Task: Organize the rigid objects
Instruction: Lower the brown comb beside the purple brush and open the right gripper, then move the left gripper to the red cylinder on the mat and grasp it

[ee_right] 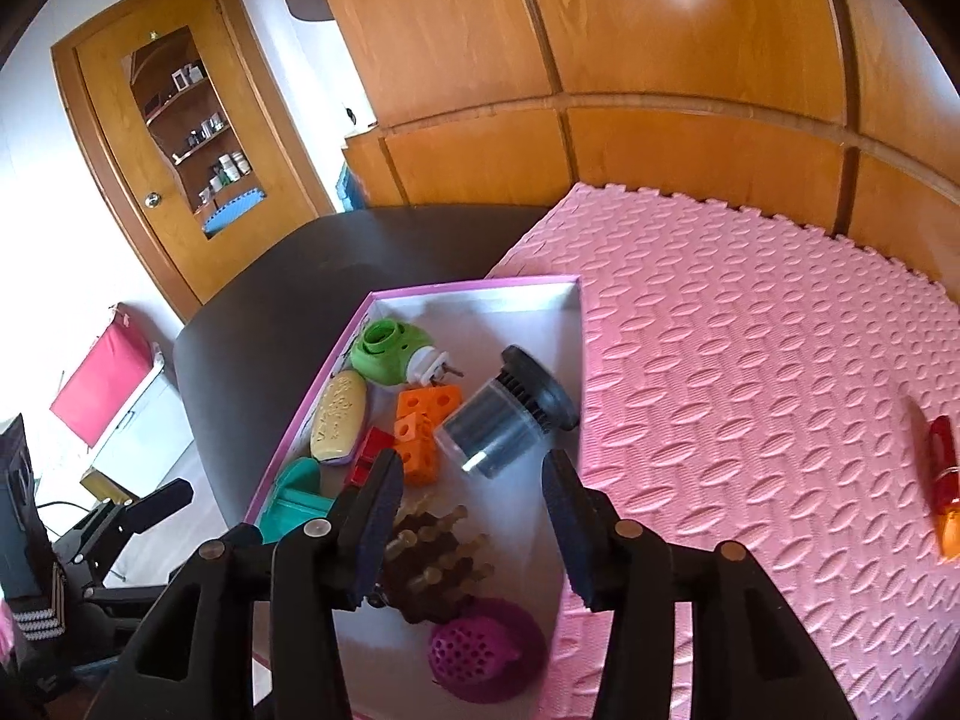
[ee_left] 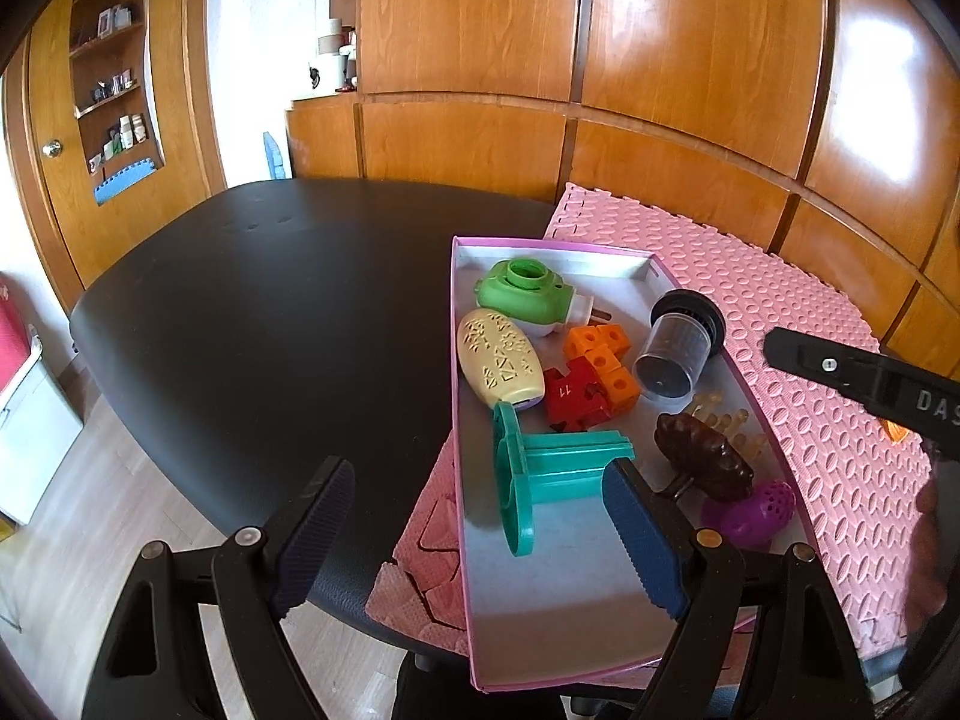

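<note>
a pink-edged box point(ee_left: 462, 420) sits partly on the black table point(ee_left: 270, 330) and partly on a pink foam mat point(ee_right: 750, 360). inside it lie a green plug-in device point(ee_left: 522, 294), a cream oval piece point(ee_left: 498, 357), orange cubes point(ee_left: 606, 360), a red puzzle-like piece point(ee_left: 567, 393), a teal stand point(ee_left: 540, 468) on its side, a clear jar with a black lid point(ee_left: 678, 348) on its side leaning against the box's right wall, a dark brown brush point(ee_left: 702, 456) with amber bristles, and a purple perforated ball point(ee_left: 759, 510).

the left tongs point(ee_left: 480, 534) stand wide, with nothing between the pads; one pad is over the table, the other over the box floor just beside the teal stand. the left view shows the whole teal stand and the red piece's number; it shows only the tip of the right tongs at the right edge.

the right tongs point(ee_right: 471, 531) are parted at a middling gap above the box, gripping nothing, with the jar lying just beyond the tips. only the right view shows a red and orange object point(ee_right: 945, 486) lying on the mat, well apart from the box, and the brush's bristles from above. it hides most of the teal stand behind a finger point(ee_right: 378, 522).
</note>
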Demonstrator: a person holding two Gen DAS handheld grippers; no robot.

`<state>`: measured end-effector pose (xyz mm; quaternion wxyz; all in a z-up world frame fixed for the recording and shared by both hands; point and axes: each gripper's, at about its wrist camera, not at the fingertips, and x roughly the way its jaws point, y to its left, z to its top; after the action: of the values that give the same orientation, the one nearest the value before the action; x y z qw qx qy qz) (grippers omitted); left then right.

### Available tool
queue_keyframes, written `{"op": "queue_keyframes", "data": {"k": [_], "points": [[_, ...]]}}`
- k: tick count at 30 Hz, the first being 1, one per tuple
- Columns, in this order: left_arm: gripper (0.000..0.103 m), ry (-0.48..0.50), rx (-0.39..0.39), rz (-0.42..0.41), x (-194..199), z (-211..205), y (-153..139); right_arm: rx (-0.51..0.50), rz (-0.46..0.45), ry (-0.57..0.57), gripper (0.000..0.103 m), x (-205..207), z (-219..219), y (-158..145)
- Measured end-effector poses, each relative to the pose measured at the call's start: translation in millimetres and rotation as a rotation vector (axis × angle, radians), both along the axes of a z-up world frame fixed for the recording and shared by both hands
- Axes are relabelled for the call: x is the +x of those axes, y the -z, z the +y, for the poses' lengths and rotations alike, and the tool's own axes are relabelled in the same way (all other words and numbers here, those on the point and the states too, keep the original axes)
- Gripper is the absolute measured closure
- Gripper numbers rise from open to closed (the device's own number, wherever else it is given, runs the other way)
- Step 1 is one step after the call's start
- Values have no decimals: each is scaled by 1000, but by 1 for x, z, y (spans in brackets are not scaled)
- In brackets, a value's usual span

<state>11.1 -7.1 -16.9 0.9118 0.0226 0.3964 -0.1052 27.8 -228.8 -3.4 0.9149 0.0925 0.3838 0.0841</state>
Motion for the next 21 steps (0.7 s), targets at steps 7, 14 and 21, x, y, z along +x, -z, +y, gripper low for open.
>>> {"op": "queue_keyframes", "data": {"k": [7, 14, 21], "points": [[18, 13, 6, -5, -2, -4, -3, -57, -21, 53, 54, -15, -22, -8], [18, 41, 15, -32, -5, -12, -12, -97, -18, 107, 54, -26, -51, -9], [18, 89, 26, -51, -8, -27, -20, -126, -22, 198, 54, -40, -97, -14]]}}
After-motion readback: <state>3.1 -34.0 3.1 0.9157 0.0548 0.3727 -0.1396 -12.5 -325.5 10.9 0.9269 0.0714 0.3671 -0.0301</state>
